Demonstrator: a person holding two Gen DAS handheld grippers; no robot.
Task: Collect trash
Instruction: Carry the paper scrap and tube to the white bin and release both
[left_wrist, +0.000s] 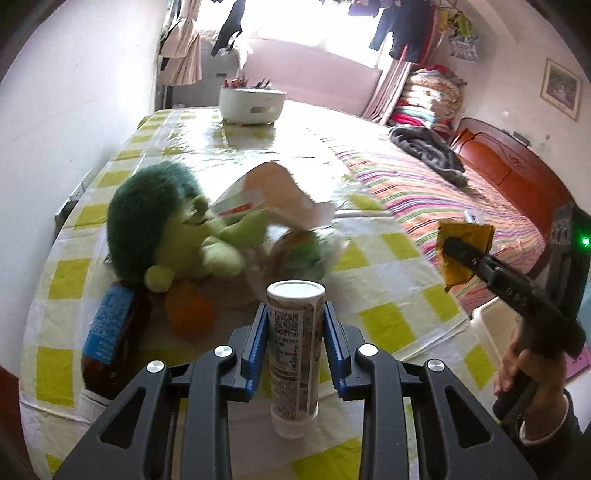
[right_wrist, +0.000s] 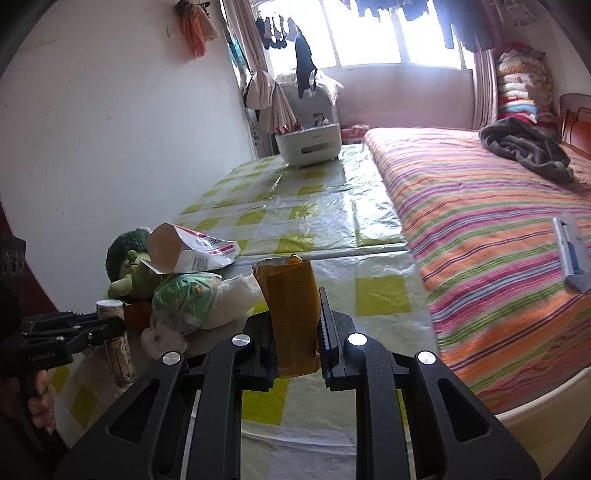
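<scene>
Right up front, the left gripper (left_wrist: 295, 321) has its blue pads clamped on a tall narrow tube (left_wrist: 294, 354) with a white cap and a printed label, holding it upright just above the table (left_wrist: 388, 325) with its yellow-and-white checked cover. Over in the right wrist view, the right gripper (right_wrist: 295, 332) is pinched tight on a flat brown packet (right_wrist: 291, 314), crumpled at its top edge, standing up between the pads. From the left camera you can see that same packet out to the right, above the table's edge near the striped bed (left_wrist: 443, 192). Behind the tube there's a pile: a green plush doll (left_wrist: 166, 229) with dark fuzzy hair lying on its side, a torn white carton (right_wrist: 192, 251) with red print leaning on it, and a crumpled plastic bag (right_wrist: 188, 299) with green print just in front. A dark bottle (left_wrist: 110, 332) with a blue label lies on the table at the left, close beside the doll. Far back, a white tub (left_wrist: 253, 101) sits at the table's end.
</scene>
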